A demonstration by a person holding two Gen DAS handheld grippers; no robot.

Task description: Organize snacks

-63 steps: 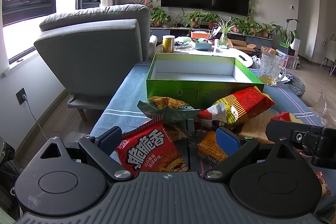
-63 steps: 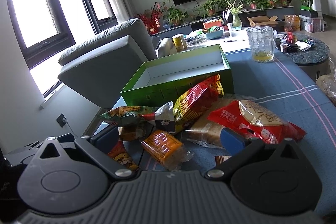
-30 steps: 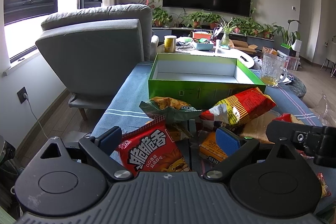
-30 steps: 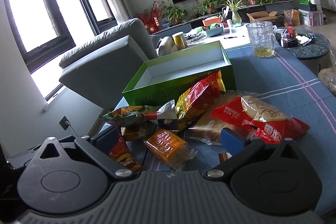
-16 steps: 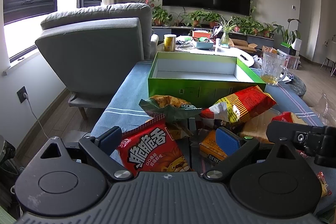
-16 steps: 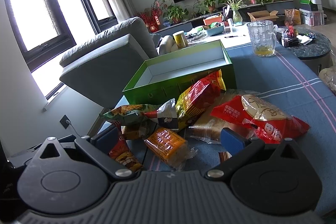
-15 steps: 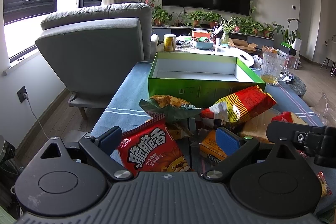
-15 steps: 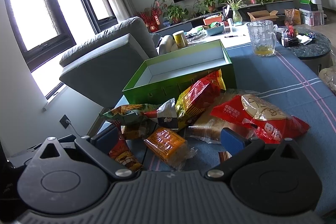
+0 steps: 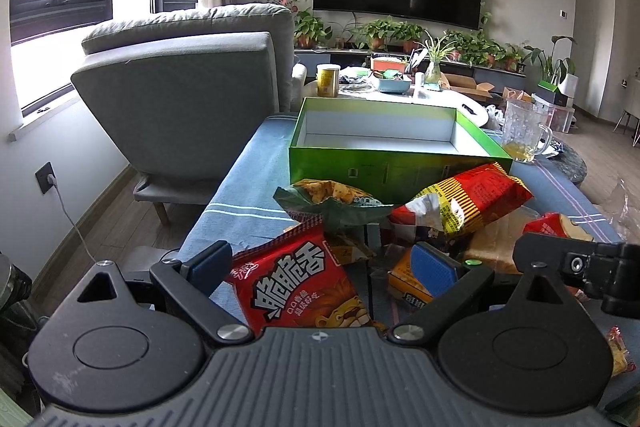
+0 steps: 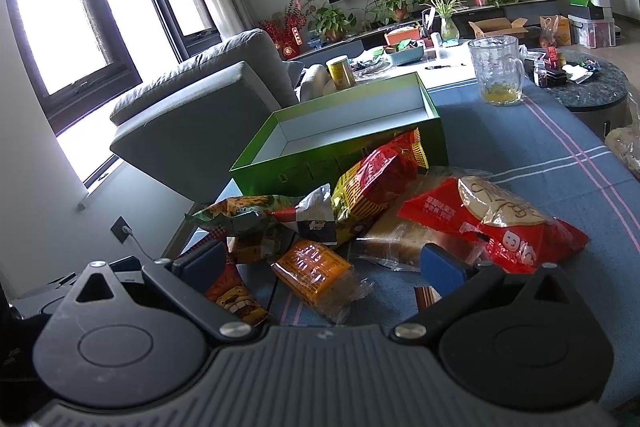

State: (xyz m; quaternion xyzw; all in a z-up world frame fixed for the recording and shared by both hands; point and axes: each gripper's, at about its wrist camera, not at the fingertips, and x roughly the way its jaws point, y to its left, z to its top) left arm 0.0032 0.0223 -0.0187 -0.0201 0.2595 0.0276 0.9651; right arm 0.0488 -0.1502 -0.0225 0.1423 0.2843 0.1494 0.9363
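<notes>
Left wrist view: we are holding left gripper [image 9: 322, 265] wide, empty; red lion packet [image 9: 304, 283] lying between pads, long axis toward 1 o'clock; green box [image 9: 396, 169] at 12 o'clock. Right gripper [image 10: 320, 265] standing wide, empty.

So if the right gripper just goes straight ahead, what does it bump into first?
Probably the orange snack pack. It lies on the blue cloth right ahead of the open right gripper, between its fingers. Depth is hard to judge here, so that's a best guess.

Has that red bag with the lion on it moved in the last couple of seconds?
No. The red bag lies just as it did, in front of the green box, below the green packet.
</notes>
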